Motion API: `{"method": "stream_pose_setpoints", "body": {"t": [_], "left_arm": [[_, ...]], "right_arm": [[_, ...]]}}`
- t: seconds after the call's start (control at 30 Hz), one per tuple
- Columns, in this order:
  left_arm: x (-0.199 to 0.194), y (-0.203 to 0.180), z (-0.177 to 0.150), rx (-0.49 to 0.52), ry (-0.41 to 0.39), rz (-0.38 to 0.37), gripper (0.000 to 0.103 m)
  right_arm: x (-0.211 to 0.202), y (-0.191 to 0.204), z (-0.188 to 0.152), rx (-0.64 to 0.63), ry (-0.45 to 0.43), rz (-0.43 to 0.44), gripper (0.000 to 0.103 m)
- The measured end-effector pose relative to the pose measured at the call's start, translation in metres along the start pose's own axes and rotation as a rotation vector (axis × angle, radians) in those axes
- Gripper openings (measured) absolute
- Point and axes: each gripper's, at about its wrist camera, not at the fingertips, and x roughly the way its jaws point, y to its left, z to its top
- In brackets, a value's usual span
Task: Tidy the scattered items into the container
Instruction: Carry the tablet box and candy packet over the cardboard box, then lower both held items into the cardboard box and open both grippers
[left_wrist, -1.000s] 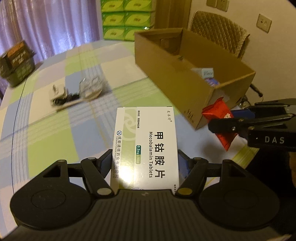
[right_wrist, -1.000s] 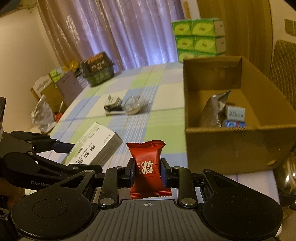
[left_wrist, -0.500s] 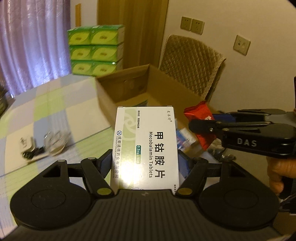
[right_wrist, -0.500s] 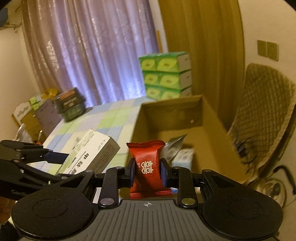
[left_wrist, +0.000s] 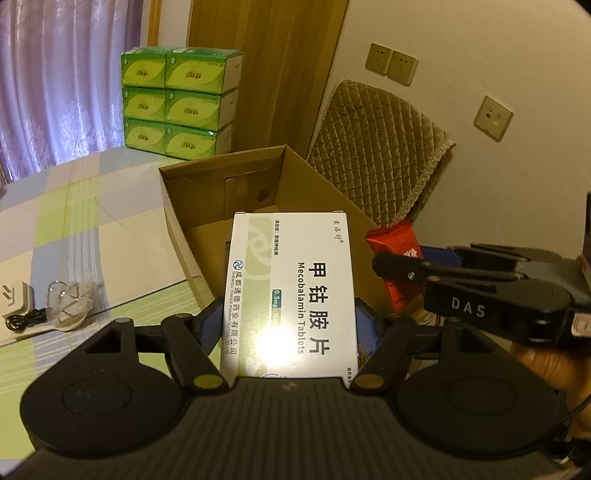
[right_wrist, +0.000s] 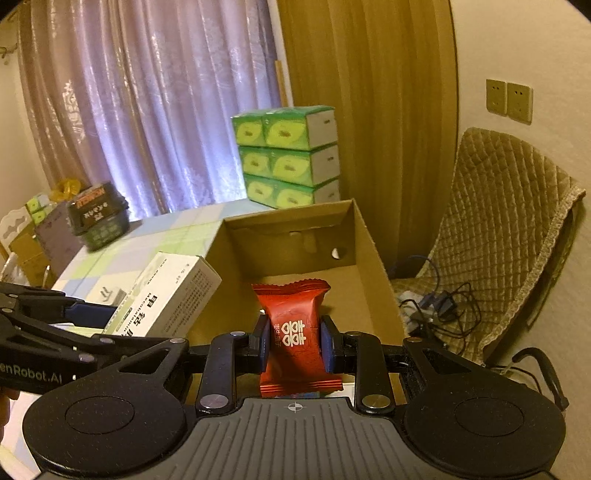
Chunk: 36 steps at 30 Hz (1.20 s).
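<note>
red candy packet (right_wrist: 293, 328) clamped in right hand-held gripper (right_wrist: 294, 345) over cardboard box (right_wrist: 369, 254).

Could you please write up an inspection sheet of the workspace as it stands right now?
Surface: table under a checked green, blue and cream cloth.
Job's things: open cardboard box on the table; white tablet box and red candy packet, both held over it.
Clutter: charger plug and crumpled clear wrapper lying on the cloth; dark carton at the far edge.
Grippers: left claw shut on the tablet box; right claw shut on the candy packet.
Cables: black lead by the plug; tangled wires on the chair seat.
Surroundings: stacked green tissue packs, quilted chair, purple curtain, wall sockets.
</note>
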Motion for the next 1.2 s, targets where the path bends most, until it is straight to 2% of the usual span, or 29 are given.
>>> {"method": "stream_pose_setpoints", "body": {"t": [0.6,1.2], "left_arm": [[0.044,-0.005,0.004,-0.066,0.043,0.016,0.067],[0.03,0.003,-0.008,-0.055,0.042,0.034,0.068]], "right_arm": [[0.013,-0.021,0.001,0.043,0.011,-0.019,0.03],[0.011,-0.014,0.002,0.027,0.013,-0.014,0.03]]}}
